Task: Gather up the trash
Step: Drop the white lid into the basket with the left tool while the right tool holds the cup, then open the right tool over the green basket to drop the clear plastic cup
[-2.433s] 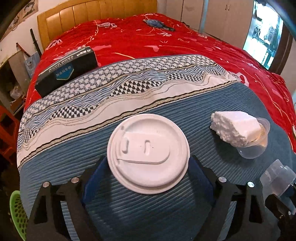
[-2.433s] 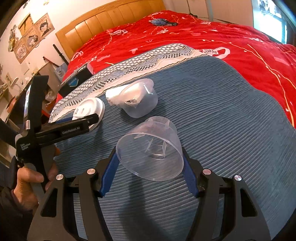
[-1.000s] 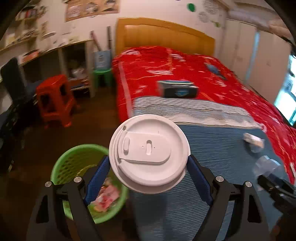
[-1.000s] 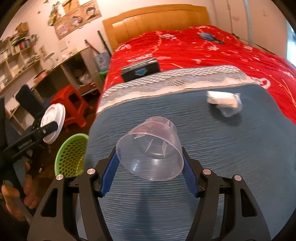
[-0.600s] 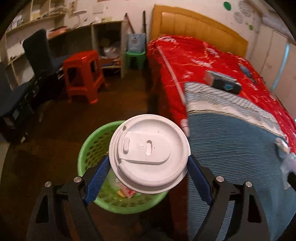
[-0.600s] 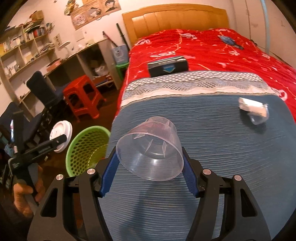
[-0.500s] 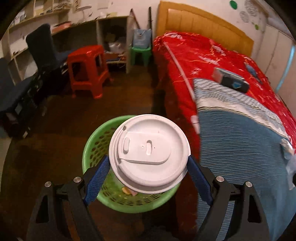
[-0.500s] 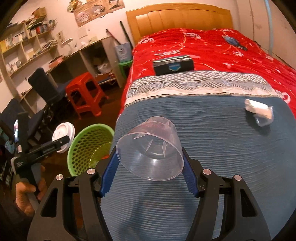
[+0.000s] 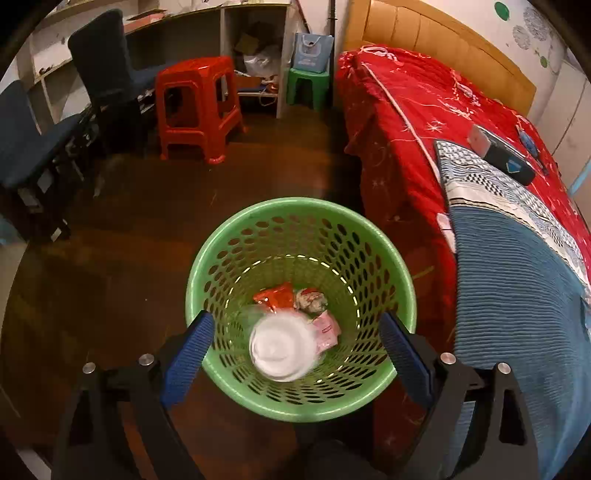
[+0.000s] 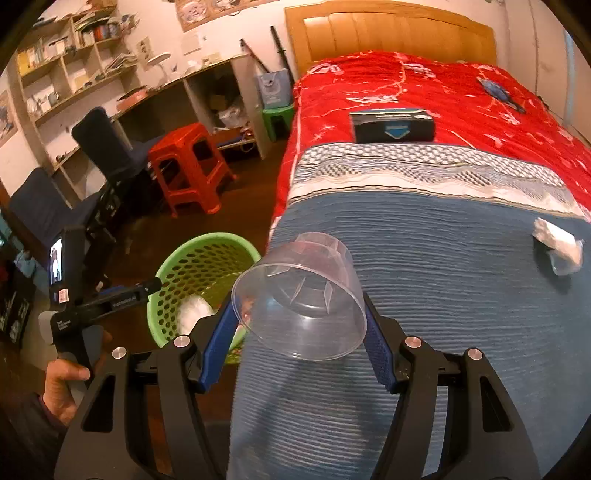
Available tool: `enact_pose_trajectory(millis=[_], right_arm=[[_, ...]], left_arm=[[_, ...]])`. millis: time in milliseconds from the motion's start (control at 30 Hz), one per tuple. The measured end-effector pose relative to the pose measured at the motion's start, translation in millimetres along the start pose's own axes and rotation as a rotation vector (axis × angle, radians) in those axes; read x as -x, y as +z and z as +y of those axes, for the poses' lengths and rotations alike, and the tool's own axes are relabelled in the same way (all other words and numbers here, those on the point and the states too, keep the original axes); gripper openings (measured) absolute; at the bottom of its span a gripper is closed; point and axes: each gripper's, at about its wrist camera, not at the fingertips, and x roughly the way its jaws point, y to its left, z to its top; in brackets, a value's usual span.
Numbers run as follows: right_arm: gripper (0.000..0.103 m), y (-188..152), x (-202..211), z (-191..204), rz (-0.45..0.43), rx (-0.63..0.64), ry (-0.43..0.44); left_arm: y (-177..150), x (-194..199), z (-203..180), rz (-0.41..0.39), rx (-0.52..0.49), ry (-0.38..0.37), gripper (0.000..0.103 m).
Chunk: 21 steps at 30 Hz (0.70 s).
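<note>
The left tool is opening above the green basket with nothing between its pads, the white lid lying flat inside, while the right tool pinches a clear cup, mouth facing near.

A dark wooden floor runs beside the bed with its red cover and wooden headboard. A red stool stands near wall shelves.
</note>
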Motion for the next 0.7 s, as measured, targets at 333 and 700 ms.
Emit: enact_pose_trajectory(millis=[333, 700], right_arm=[[0.064, 9.8, -30.4, 42.1, 0.044, 0.088, 0.073], [0.064, 19.5, -81.7, 98.7, 0.138, 0.137, 0.161]], left_arm=[[-14.9, 18.0, 33.9, -0.018, 0.06, 0.007, 0.088], [-30.0, 37.9, 74.5, -0.038, 0.134, 0.042, 0.088]])
